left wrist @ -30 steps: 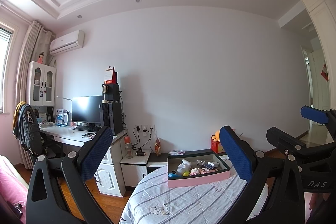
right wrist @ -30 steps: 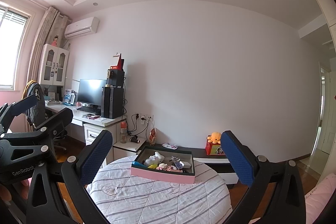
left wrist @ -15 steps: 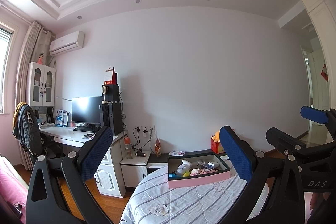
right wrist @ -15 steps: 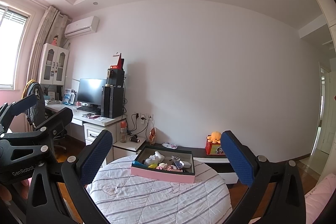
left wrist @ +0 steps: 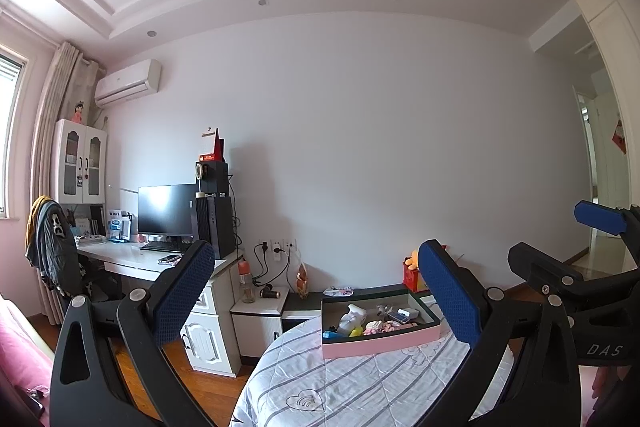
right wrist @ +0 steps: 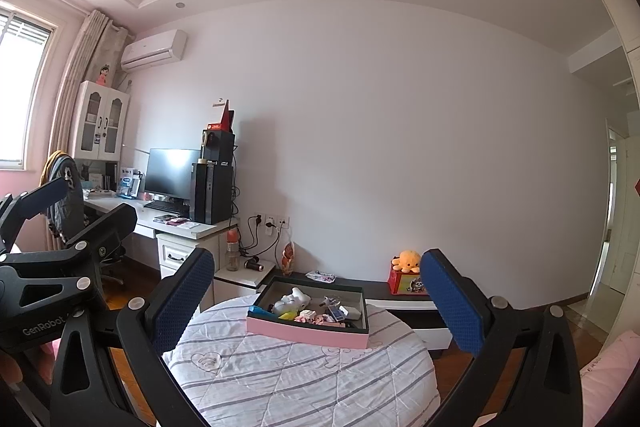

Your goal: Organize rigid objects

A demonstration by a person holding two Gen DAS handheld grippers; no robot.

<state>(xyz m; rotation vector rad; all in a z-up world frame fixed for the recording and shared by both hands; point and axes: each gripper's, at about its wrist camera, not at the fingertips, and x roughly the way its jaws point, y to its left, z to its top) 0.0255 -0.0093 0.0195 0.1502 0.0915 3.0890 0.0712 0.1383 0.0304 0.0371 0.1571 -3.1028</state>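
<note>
A pink box [left wrist: 380, 337] [right wrist: 308, 333] with a dark inside sits on a round table under a striped quilted cloth [left wrist: 340, 387] [right wrist: 288, 375]. Several small items lie in it, among them a white figure [right wrist: 291, 301] and a white bottle [left wrist: 352, 317]. My left gripper [left wrist: 316, 291] is open, held well short of the box and above the table's near side. My right gripper [right wrist: 316, 293] is open too, also away from the box. Each gripper shows at the other view's edge: the right gripper [left wrist: 592, 267] and the left gripper [right wrist: 60, 239].
A white desk [right wrist: 168, 223] with a monitor [right wrist: 172, 173] and black tower stands at the left, a chair [left wrist: 56, 255] draped with clothes beside it. A low cabinet [right wrist: 404, 303] behind the table carries an orange plush [right wrist: 406, 261] on a red box. A doorway opens at right.
</note>
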